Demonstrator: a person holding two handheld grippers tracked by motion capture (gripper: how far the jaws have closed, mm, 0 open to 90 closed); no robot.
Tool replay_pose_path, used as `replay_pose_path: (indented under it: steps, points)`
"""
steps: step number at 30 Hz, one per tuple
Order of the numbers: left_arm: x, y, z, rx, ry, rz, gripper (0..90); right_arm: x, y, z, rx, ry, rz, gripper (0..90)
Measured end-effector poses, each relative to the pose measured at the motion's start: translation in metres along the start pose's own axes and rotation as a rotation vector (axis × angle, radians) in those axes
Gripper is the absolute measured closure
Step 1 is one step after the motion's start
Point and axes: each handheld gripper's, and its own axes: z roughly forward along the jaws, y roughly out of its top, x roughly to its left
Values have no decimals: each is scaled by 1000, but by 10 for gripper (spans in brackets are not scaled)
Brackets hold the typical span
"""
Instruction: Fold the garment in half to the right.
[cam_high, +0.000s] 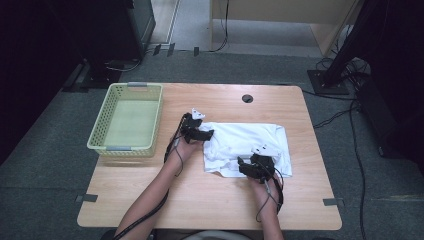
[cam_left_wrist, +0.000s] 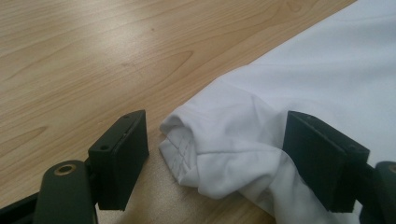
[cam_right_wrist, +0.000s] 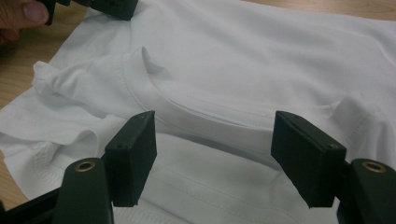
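Off to the left of my left gripper a pale green basket (cam_high: 125, 120) with a perforated wall sits on the wooden table (cam_high: 210, 200), well apart from my reach; beyond both my grippers a dark round grommet (cam_high: 247, 98) is set in the tabletop. Further ahead, black cables (cam_high: 345, 107) trail over the grey carpet (cam_high: 45, 165).
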Motion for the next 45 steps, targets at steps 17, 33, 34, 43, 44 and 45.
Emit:
replay_pose_path:
  steps: [17,33,34,43,44,45]
  points:
    - [0,0,0,1,0,0,227,15,7,6,2,30,-19,329]
    - [-1,0,0,3,1,0,228,23,12,10,-6,49,-14,337]
    - [-1,0,0,3,1,0,228,24,13,10,-7,49,-13,337]
    - [-1,0,0,5,1,2,228,37,16,16,0,74,-35,351]
    - [-1,0,0,5,1,3,228,38,16,17,2,74,-38,351]
    - [-1,0,0,4,1,2,228,38,16,17,3,77,-40,351]
